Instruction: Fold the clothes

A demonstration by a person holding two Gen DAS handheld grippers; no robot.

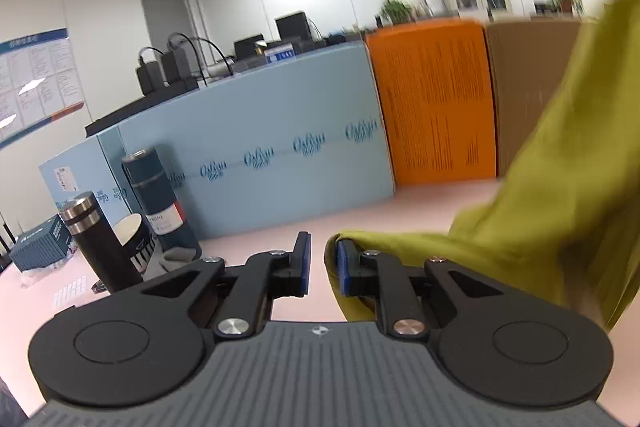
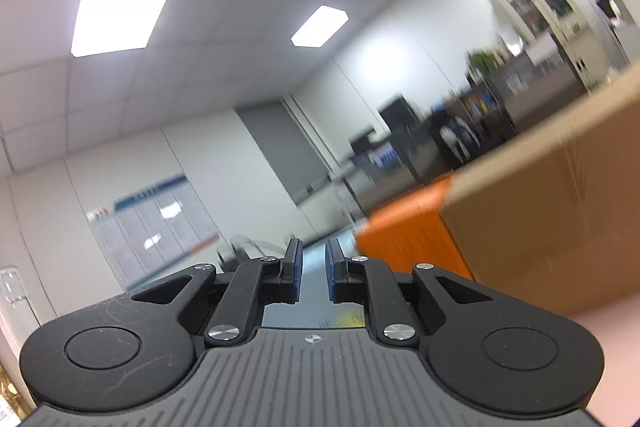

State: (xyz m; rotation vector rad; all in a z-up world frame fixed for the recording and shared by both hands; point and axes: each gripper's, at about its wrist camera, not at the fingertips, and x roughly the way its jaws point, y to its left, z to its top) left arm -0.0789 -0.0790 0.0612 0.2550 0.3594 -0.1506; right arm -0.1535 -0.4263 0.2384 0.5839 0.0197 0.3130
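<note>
An olive-green garment [image 1: 552,211] hangs from the upper right of the left wrist view down to the pink table [image 1: 400,211]. Its lower edge drapes around the outer side of the right finger [image 1: 345,267] of my left gripper [image 1: 319,263]. The left jaws stand a little apart with nothing between the blue pads. My right gripper [image 2: 314,267] points up toward the ceiling, jaws slightly apart and empty. The garment does not show in the right wrist view.
On the table's left stand a black flask [image 1: 100,243], a dark bottle [image 1: 154,191], a white cup [image 1: 134,239] and a small blue box [image 1: 40,247]. Blue [image 1: 280,155], orange [image 1: 436,99] and brown [image 1: 520,87] panels wall the table's far side.
</note>
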